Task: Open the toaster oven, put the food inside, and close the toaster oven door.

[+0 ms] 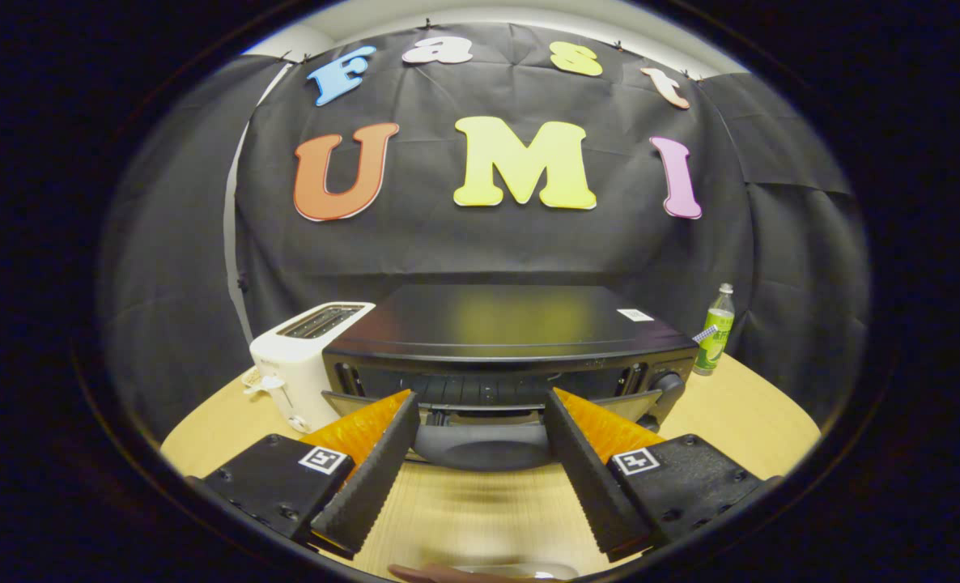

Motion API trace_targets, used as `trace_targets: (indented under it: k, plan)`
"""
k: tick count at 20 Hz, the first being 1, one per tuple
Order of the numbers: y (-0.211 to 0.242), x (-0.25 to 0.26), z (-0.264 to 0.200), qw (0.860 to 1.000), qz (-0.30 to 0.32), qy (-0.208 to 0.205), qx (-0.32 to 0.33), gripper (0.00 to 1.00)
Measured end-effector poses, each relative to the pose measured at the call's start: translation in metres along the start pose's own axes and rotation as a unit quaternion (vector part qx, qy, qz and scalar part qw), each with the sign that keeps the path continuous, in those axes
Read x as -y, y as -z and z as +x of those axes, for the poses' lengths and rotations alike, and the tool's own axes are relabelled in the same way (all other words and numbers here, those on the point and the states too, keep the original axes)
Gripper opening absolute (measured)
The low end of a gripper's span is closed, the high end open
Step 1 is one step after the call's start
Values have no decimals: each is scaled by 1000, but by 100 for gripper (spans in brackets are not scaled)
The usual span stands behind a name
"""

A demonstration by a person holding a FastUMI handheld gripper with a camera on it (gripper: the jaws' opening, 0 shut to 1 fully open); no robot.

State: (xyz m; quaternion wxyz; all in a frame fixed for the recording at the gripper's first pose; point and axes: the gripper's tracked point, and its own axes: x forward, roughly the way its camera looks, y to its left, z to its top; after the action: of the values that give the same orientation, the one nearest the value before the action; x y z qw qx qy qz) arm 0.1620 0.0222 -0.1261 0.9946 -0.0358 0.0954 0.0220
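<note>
While the gripper (480, 413) sits low over the wooden table (739, 421), its fingers stand wide apart with nothing clamped between them — the tips reach up to the front of the toaster oven (496, 340) without clearly touching it; contact can't be confirmed.

Toaster oven: black, squat, straight ahead of the jaws. Its door (480, 401) hangs partly dropped open, hinged low, and the dark handle (480, 447) bulges out between the two fingers, just ahead of them. Slotted front and part of a rack show in the gap above the door. A round knob (668, 384) sits at the oven's right front corner, just beyond the right fingertip. There is a small white sticker (635, 315) on the oven's top, right rear — print too small to read.

A white two-slot toaster (302, 364) stands touching or just beside the oven's left side, beyond the left finger; its lever faces front. No legible brand on it.

A green plastic bottle (715, 330) stands upright past the oven's right rear corner, well beyond the right finger — label text not readable.

Each finger base carries a square black-and-white marker tag (323, 460).

Behind the jaws, a brownish rounded object (439, 573), possibly the food, lies beside something pale (520, 571) on the table — too cut off to identify.
</note>
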Motion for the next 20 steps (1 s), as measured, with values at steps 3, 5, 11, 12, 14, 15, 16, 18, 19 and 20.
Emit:
trace_targets:
  k: [3,5,11,12,14,15,16,18,19,20]
  plan:
    - [9,-2,-10,1000,-4,-5,-8,100]
    - [19,-2,-16,1000,1,-12,-19,100]
    - [51,-2,-37,999,-10,0,-44,100]
    - [57,-2,-40,999,-12,4,-51,100]
    - [67,-3,-44,998,-14,9,-57,100]
    - [73,-3,-47,998,-16,9,-60,100]
    - [79,-3,-49,998,-15,8,-62,100]
    - [91,-3,-52,997,-10,6,-72,100]
    - [96,-2,-53,997,-8,4,-78,100]
    - [102,-3,-54,996,-5,4,-85,100]
